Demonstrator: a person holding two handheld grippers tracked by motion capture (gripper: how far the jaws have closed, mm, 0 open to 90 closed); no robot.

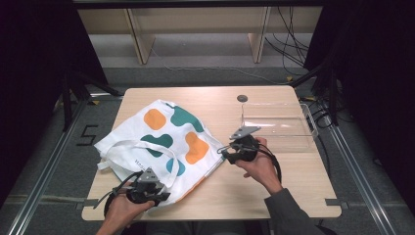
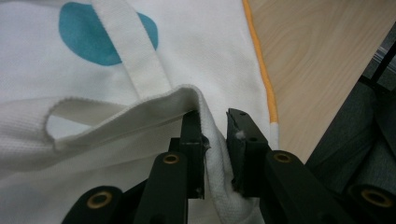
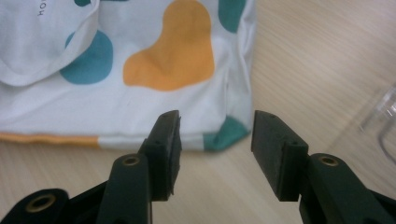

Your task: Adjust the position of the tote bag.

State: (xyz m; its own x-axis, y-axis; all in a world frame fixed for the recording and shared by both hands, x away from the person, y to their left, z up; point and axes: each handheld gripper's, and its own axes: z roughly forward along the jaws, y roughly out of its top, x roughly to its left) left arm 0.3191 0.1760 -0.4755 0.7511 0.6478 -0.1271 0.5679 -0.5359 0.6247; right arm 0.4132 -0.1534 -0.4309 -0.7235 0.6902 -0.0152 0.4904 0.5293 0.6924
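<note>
A white tote bag (image 1: 164,142) with orange and teal blotches lies flat on the left half of the pale wooden table (image 1: 274,193), its handles pointing toward the person. The left gripper (image 1: 155,192) pinches a fold of its near hem. The right gripper (image 1: 226,153) hovers beside the bag's right edge, jaws apart, holding nothing. Farther right stands a clear plastic bin (image 1: 276,126).

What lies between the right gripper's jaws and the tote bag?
Bare wooden tabletop. In the right gripper view, the right gripper stands open just short of the tote bag edge, nothing between the jaws.
</note>
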